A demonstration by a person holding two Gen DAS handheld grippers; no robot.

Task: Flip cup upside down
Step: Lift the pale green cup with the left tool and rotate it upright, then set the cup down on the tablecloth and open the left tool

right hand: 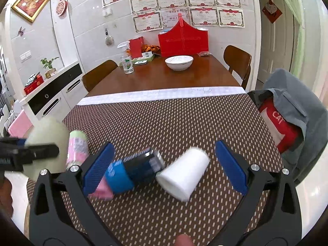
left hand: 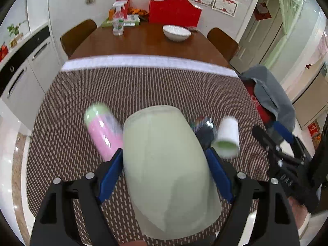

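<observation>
My left gripper (left hand: 164, 162) is shut on a pale green cup (left hand: 166, 164), held above the patterned mat (left hand: 143, 86) with its base pointing away and its mouth toward the camera. The cup also shows at the left of the right wrist view (right hand: 47, 131). My right gripper (right hand: 164, 162) is open and empty, above a white cup (right hand: 184, 174) lying on its side. The white cup also shows in the left wrist view (left hand: 226, 137). The right gripper shows at the right edge of the left wrist view (left hand: 285, 153).
A pink and green cup (right hand: 76, 149) and a blue and black cup (right hand: 135, 168) lie on their sides on the mat. A white bowl (right hand: 179, 62), spray bottle (right hand: 127, 61) and red bag (right hand: 183, 40) stand at the table's far end. Chairs surround the table.
</observation>
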